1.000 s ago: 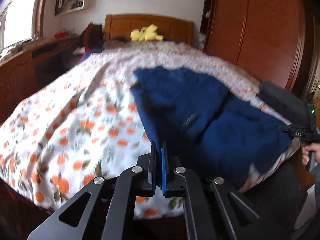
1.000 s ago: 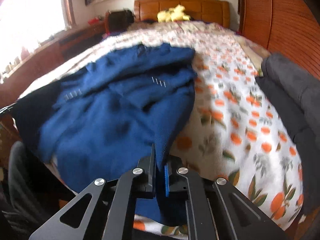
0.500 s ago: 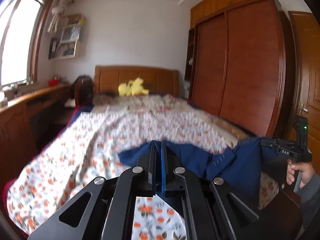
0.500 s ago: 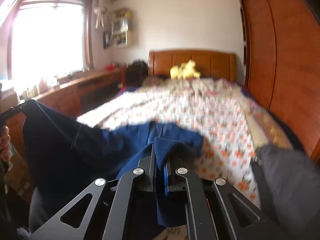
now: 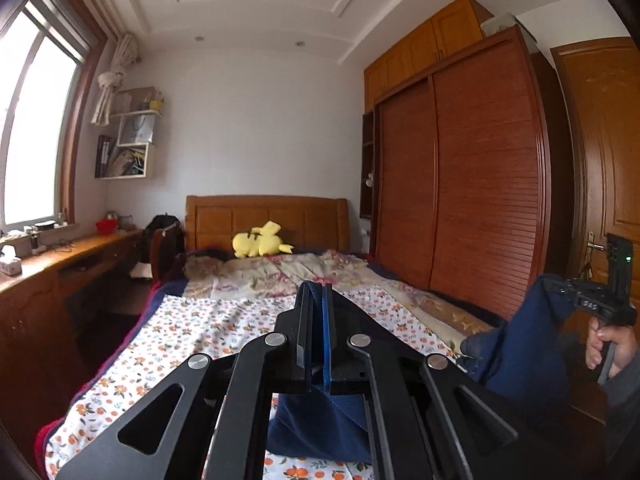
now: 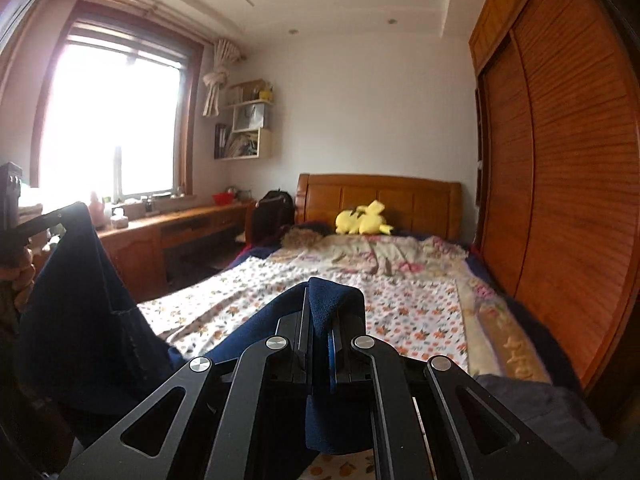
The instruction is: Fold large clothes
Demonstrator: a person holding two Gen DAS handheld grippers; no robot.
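Both grippers level — left gripper [image 5: 316, 300], right gripper [image 6: 320, 304] pinching navy garment [image 6: 80, 300].

Navy garment [image 5: 516, 344]: lower part hidden behind left hand-held gripper [image 5: 316, 320] linkage, 6 o'clock. Right hand-held gripper [image 6: 320, 320]: fingertips buried under fabric fold. Shelf [image 6: 244, 128] contents too small to identify. Window [image 6: 108, 120] overexposed, 9 o'clock.

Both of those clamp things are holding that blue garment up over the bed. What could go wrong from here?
1. The left gripper pinches only a thin edge of the blue garment; it might slip out as the weight hangs.
2. At the right gripper the cloth is bunched over the jaws, so the garment may hang unevenly and fold crooked.
3. The garment sags between the grippers, so it may land creased on the bedspread.
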